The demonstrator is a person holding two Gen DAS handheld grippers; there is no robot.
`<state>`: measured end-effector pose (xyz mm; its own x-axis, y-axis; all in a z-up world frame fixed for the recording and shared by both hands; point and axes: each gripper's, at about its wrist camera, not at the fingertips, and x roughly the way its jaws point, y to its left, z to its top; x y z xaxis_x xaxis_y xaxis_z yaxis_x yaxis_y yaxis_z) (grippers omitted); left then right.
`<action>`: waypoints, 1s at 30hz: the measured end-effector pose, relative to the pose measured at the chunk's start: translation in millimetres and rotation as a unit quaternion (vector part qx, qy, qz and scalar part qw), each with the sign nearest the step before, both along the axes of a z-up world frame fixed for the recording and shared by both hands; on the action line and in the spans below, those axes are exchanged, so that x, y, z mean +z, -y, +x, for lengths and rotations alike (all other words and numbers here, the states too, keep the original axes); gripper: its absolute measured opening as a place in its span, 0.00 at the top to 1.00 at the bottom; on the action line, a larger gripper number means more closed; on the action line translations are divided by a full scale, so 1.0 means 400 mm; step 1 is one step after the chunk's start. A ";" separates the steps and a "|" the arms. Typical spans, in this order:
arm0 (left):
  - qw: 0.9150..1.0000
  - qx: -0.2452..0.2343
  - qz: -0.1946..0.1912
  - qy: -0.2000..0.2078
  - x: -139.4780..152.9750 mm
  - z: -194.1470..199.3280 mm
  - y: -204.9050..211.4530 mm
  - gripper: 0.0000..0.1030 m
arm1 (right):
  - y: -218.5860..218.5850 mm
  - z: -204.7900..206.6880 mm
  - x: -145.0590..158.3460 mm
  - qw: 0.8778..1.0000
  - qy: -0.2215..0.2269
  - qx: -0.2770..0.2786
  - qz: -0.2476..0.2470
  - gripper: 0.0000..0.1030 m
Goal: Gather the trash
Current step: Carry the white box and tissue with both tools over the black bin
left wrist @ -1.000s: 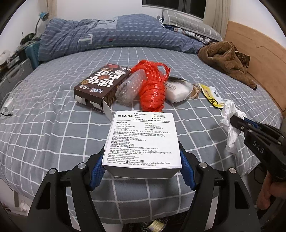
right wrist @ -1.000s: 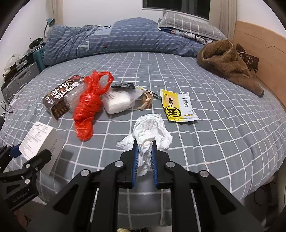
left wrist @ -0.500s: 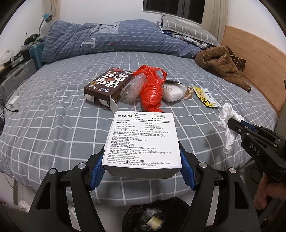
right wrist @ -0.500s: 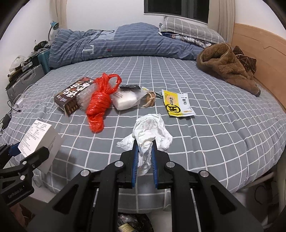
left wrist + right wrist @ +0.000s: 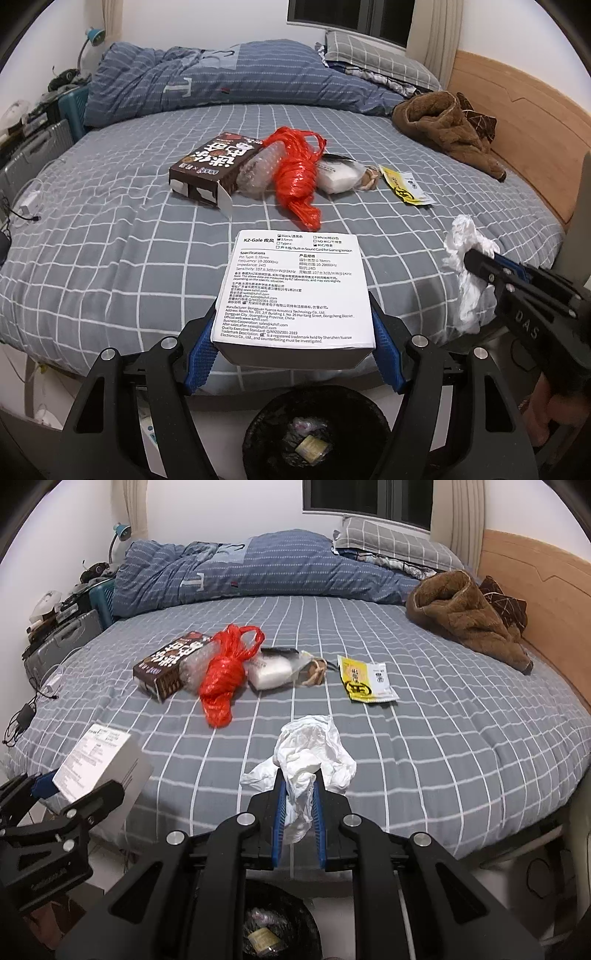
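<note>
My left gripper (image 5: 293,350) is shut on a white printed box (image 5: 295,288), also seen in the right wrist view (image 5: 99,760). My right gripper (image 5: 298,805) is shut on crumpled white tissue (image 5: 310,753), which also shows in the left wrist view (image 5: 467,266). Both are held off the bed's near edge, above a black-lined trash bin (image 5: 314,432) that also shows in the right wrist view (image 5: 273,923). On the bed lie a brown snack box (image 5: 214,166), bubble wrap (image 5: 258,173), a red plastic bag (image 5: 299,177), a white packet (image 5: 340,173) and a yellow wrapper (image 5: 406,188).
The bed (image 5: 110,236) has a grey checked sheet. A blue duvet (image 5: 221,85) and pillow (image 5: 380,62) lie at the back, a brown fleece garment (image 5: 447,129) at the right by the wooden headboard (image 5: 524,122). A suitcase (image 5: 33,151) and cables (image 5: 26,206) stand left.
Both grippers have drawn back from the bed with their loads. The trash bin has come into view below them.
</note>
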<state>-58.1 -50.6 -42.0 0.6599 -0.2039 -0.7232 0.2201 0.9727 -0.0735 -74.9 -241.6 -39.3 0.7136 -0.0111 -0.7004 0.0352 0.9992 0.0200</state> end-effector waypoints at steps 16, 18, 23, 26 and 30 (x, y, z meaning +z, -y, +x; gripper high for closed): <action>0.999 0.009 0.000 -0.040 -0.065 -0.083 -0.034 0.33 | -0.048 -0.094 -0.043 0.999 -0.028 0.020 0.004 0.87; 0.999 0.014 0.001 -0.046 -0.076 -0.092 -0.044 0.33 | -0.055 -0.103 -0.058 0.999 -0.035 0.022 0.002 0.87; 0.998 0.019 0.004 -0.053 -0.091 -0.121 -0.057 0.33 | -0.061 -0.129 -0.091 0.998 -0.055 0.024 0.003 0.87; 0.998 0.022 0.006 -0.061 -0.102 -0.142 -0.065 0.33 | -0.061 -0.150 -0.104 0.998 -0.062 0.023 0.000 0.87; 0.997 0.024 0.011 -0.067 -0.111 -0.172 -0.072 0.33 | -0.061 -0.183 -0.115 0.997 -0.069 0.020 -0.001 0.87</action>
<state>-127.0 -21.8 -86.6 0.5650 -0.1580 -0.8099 0.1633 0.9835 -0.0780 -147.9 -217.3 -85.2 0.6106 0.0143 -0.7918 -0.0019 0.9999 0.0166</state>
